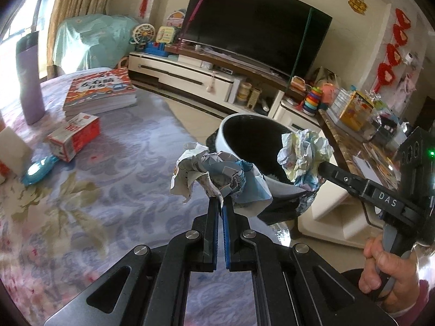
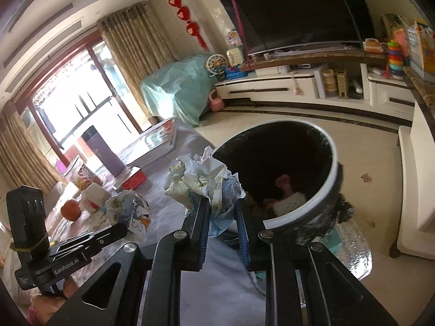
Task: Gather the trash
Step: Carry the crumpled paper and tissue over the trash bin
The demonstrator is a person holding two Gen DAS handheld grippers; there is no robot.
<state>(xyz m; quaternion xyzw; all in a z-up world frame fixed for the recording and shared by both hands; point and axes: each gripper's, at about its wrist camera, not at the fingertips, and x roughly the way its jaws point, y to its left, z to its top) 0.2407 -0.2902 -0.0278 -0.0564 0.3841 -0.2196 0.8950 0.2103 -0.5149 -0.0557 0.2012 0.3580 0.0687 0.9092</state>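
Covering the table (image 1: 108, 168), a floral cloth (image 1: 68, 217).

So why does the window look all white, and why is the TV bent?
Right wrist view: daylight overexposes the window, washing it white. Both views: the fisheye lens curves straight edges, so the TV bows and the corners go dark. Left wrist view: the crumpled paper near the lens stays fairly sharp.
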